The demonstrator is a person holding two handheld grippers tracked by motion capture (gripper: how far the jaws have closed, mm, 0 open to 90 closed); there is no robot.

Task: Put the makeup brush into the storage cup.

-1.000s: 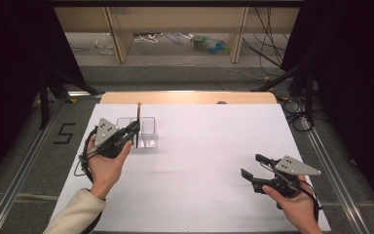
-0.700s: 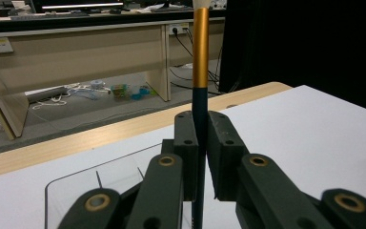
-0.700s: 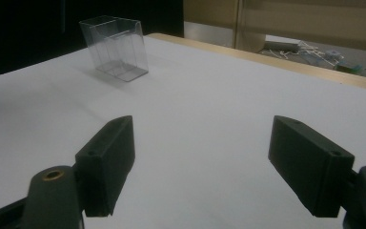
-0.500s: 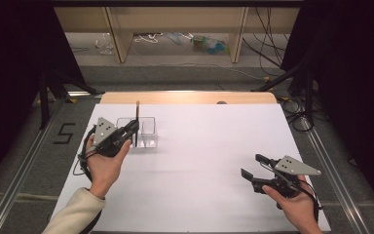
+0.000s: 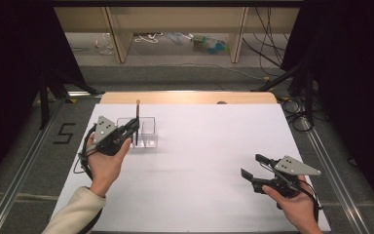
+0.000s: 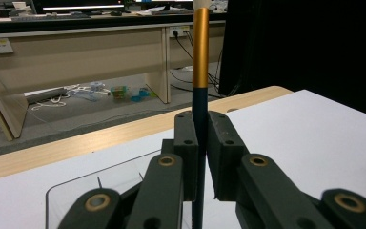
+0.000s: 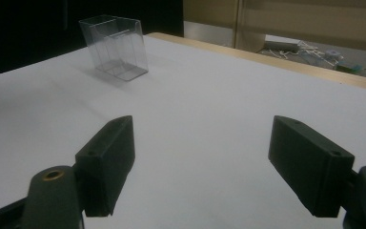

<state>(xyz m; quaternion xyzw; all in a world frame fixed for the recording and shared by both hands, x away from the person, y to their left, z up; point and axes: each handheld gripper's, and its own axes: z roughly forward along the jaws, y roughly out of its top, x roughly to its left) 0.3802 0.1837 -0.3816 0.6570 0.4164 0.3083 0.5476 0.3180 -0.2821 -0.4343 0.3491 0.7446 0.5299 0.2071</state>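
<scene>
Left gripper [image 5: 132, 127] is clamped on an upright pencil [image 6: 200, 71] over the clear box [image 5: 146, 132]; lowering it inside is judged next. Right gripper [image 5: 253, 167] is held spread.

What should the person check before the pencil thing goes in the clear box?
1. Left claw shut on the pen: ok.
2. Pen upright in the claw: ok, it stands nearly straight.
3. Pen tip over an open compartment of the clear box: cannot tell; the claw hides the tip.
4. Clear box standing upright on the white table: ok.
5. Right claw open and away from the box: ok, it sits at the near right of the table.
</scene>
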